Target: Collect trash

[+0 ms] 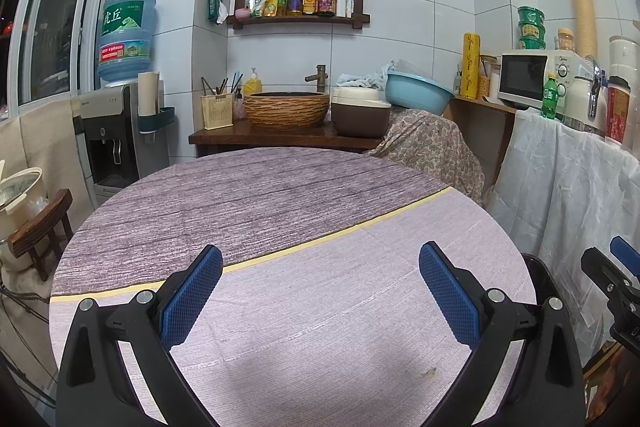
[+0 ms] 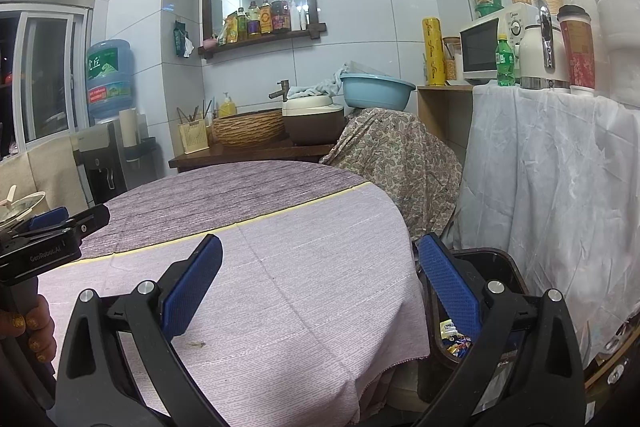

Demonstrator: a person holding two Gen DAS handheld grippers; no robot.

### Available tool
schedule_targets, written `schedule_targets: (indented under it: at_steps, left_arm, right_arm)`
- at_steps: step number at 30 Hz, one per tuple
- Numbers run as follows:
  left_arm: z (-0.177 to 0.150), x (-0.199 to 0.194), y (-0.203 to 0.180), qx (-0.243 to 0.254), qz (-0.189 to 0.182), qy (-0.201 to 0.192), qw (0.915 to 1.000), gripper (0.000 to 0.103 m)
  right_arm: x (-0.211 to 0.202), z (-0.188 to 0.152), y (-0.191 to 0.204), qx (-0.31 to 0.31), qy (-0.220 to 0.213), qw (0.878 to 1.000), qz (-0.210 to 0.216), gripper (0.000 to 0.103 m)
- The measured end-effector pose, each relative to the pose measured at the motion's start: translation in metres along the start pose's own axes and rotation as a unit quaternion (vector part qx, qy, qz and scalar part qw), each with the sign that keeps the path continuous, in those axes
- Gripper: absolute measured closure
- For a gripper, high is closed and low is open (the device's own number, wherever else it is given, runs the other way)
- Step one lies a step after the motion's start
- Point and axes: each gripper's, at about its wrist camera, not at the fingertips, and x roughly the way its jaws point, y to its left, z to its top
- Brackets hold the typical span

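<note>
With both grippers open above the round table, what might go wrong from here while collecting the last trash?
1. The small greenish scrap lying flat on the pale purple tablecloth is tiny; the open right gripper may pinch the cloth instead and drag it.
2. The black trash bin stands beside the table, partly behind the right gripper; a carried scrap might miss its opening.
3. The open left gripper hovers close by, so the two might collide.

A round table (image 1: 280, 187) wears a 2-tone purple cloth (image 1: 340, 287) bearing a small greenish scrap (image 1: 429, 371).
</note>
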Motion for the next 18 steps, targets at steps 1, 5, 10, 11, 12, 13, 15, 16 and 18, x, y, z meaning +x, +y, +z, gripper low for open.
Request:
schedule_targets:
  at_steps: [1,5,10,11,12,13,15,16,18]
  left_arm:
    - [-0.0003,0.0001,0.0001,-0.001,0.0,0.001,1.0,0.005]
    - [-0.0003,0.0005,0.0009,-0.003,0.001,0.002,1.0,0.005]
    - [-0.0004,0.0007,0.001,-0.003,0.0,0.003,1.0,0.005]
    - [-0.0004,0.0006,0.0008,-0.003,0.0,0.003,1.0,0.005]
    - [-0.0003,0.0005,0.0005,-0.003,0.001,0.003,1.0,0.005]
    - [-0.0002,0.0005,0.0009,-0.002,0.001,0.003,1.0,0.005]
    - [-0.0002,0.0005,0.0008,-0.003,0.001,0.003,1.0,0.005]
    - [-0.0002,0.0005,0.0008,-0.003,0.001,0.003,1.0,0.005]
    - [-0.0003,0.0007,0.0009,-0.003,0.001,0.003,1.0,0.005]
  right_arm:
    - [0.0001,-0.0001,0.0001,0.0,0.0,1.0,0.0,0.006]
    - [-0.0001,-0.0001,0.0011,0.0,0.0,1.0,0.0,0.006]
    - [-0.0004,0.0,0.0018,0.0,0.0,1.0,0.0,0.006]
    - [-0.0005,-0.0002,0.0017,0.001,0.0,1.0,0.0,0.006]
    - [-0.0003,-0.0001,0.0017,0.001,0.0,1.0,0.0,0.006]
    - [-0.0004,-0.0002,0.0013,0.001,0.0,1.0,0.001,0.006]
    - [-0.0005,-0.0001,0.0017,0.0,0.0,1.0,0.0,0.006]
    - [-0.0007,-0.0001,0.0018,0.0,0.0,1.0,0.0,0.006]
    - [-0.0006,0.0,0.0021,0.001,0.0,1.0,0.0,0.006]
